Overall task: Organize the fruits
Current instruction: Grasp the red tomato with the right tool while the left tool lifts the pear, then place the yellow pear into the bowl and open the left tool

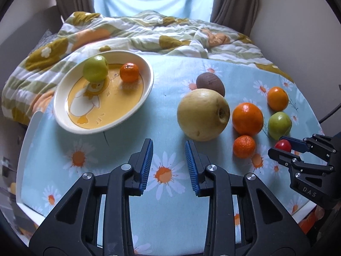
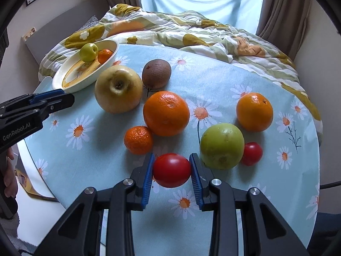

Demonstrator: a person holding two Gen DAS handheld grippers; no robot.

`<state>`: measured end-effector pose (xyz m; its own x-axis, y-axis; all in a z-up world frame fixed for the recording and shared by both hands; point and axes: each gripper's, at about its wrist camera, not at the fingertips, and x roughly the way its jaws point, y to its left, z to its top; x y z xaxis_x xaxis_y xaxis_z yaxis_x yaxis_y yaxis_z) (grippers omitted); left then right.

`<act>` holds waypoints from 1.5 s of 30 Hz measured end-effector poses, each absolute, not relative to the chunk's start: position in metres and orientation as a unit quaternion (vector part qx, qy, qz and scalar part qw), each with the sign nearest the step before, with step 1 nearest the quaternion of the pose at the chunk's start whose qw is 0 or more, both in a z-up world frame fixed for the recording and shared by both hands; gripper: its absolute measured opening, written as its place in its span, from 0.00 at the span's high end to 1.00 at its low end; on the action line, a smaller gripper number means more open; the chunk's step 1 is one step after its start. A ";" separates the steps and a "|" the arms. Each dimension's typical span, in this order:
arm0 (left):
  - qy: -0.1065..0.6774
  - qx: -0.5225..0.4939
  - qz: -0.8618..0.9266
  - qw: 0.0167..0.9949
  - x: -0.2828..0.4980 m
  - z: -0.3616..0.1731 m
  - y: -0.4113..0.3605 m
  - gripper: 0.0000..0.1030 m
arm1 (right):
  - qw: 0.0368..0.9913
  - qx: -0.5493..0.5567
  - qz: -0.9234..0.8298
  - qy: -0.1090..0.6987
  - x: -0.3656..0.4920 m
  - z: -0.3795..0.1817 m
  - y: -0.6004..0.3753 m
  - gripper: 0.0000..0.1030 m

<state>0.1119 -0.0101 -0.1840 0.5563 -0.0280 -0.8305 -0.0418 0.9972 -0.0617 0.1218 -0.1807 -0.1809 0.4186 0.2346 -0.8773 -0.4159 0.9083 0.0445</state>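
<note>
Daisy-print desk carries a duck bowl holding a green apple and mandarin; left claw hovers empty, closed as far as it goes; from the right wrist, right claw is clamped on a red tomato, beside loose fruit.

In the left wrist view the kiwi is partly hidden behind the large yellow pear, only its upper part showing. The red tomato there is mostly covered by the fingers of the right gripper. In the right wrist view the small red tomato sits half behind the green apple, and the mandarin in the bowl is partly blocked by the green fruit before it. The left gripper is cut off by the left edge, and a hand shows only as a blurred sliver there. The surface runs out of frame below.
</note>
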 end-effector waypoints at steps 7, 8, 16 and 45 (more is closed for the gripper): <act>0.481 -0.014 -0.011 0.876 0.115 -0.193 -0.026 0.42 | 0.840 -0.075 0.187 0.504 0.116 -0.181 -0.195 0.70; 0.482 -0.014 -0.014 0.876 0.115 -0.193 -0.026 0.00 | 0.840 -0.072 0.185 0.504 0.115 -0.180 -0.197 0.70; 0.484 -0.002 -0.020 0.875 0.130 -0.194 -0.033 0.00 | 0.842 -0.053 0.167 0.510 0.115 -0.183 -0.215 0.70; 0.489 0.029 -0.080 0.868 0.191 -0.224 -0.044 0.21 | 0.839 -0.022 0.140 0.525 0.124 -0.197 -0.225 0.70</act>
